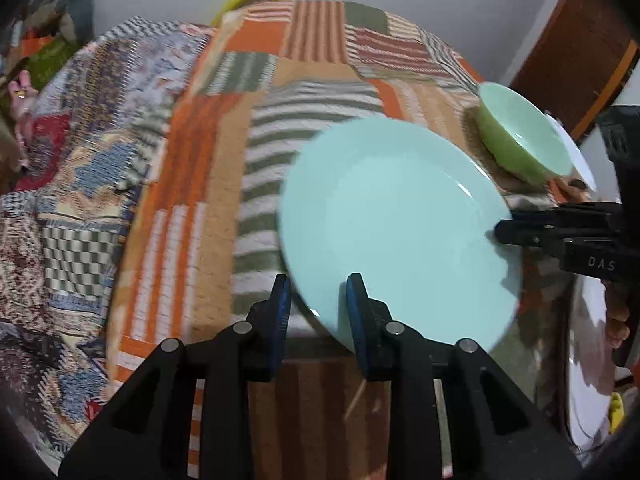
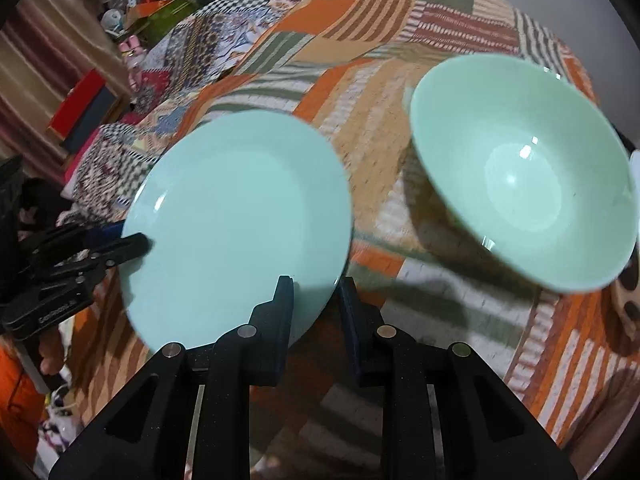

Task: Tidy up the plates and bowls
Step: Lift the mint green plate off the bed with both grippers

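While the left gripper [image 1: 318,296] jaws grasp the plate [image 1: 396,232] rim at lower centre, in the right wrist view the right gripper [image 2: 316,300] likewise pinches its lower edge, bowl [image 2: 524,172] at right; uneven pulls could tip it off the bed [image 2: 400,92]

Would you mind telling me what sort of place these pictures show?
Probably a lived-in home room: a patchwork striped cloth covers the surface, a pale turquoise round plate and green bowl are out, and cluttered boxes sit behind.
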`<control>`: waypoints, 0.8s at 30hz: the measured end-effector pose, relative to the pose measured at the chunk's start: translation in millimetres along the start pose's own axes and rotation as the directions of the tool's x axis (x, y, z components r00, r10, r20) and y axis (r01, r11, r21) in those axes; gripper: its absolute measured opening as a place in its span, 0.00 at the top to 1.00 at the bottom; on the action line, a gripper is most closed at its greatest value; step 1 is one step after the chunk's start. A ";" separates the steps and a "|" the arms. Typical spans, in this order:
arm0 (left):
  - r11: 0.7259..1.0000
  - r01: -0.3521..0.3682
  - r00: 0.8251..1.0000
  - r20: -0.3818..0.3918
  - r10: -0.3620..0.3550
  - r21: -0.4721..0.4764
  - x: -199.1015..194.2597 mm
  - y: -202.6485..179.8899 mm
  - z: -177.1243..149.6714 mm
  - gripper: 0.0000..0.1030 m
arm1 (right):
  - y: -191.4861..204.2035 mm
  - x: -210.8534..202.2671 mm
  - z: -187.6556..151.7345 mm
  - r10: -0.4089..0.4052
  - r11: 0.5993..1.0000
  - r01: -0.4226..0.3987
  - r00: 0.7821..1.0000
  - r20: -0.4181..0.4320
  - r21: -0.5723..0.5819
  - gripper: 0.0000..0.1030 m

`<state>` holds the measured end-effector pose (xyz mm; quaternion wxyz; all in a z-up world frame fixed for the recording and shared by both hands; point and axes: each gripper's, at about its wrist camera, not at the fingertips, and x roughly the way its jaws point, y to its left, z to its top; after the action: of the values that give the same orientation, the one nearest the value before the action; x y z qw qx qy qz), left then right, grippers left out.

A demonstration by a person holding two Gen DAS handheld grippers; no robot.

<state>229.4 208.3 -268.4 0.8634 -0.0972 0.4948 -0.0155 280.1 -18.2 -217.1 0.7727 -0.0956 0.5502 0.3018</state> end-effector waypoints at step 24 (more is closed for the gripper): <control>0.997 0.051 0.999 0.018 -0.051 -0.051 -13.1 -11.0 -2.6 0.73 | 0.4 -12.4 -8.9 0.038 0.999 -0.038 0.999 0.029 0.028 0.80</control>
<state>221.2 198.8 -256.4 0.8641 -0.1321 0.4851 -0.0240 270.1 -26.6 -209.1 0.7759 -0.0697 0.5451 0.3098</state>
